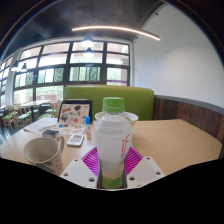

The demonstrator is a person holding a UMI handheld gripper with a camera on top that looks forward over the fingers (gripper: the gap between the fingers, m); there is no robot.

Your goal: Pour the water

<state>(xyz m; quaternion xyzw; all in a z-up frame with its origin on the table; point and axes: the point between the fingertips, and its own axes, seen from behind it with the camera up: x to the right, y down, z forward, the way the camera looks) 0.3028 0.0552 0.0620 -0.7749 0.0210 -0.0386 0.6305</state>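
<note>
A clear plastic bottle [112, 140] with a green cap and a white label stands upright between my fingers. Both magenta pads [92, 160] press against its sides, so my gripper [112, 172] is shut on it. A grey-white mug [43, 153] with a handle stands on the wooden table [175, 140], to the left of the bottle and close to my left finger. The bottle's base is hidden behind the gripper body.
A tablet [75, 112] stands propped at the back left of the table, with a small device [76, 139] and papers in front of it. A green bench back [120, 100] runs behind the table. Large windows lie beyond.
</note>
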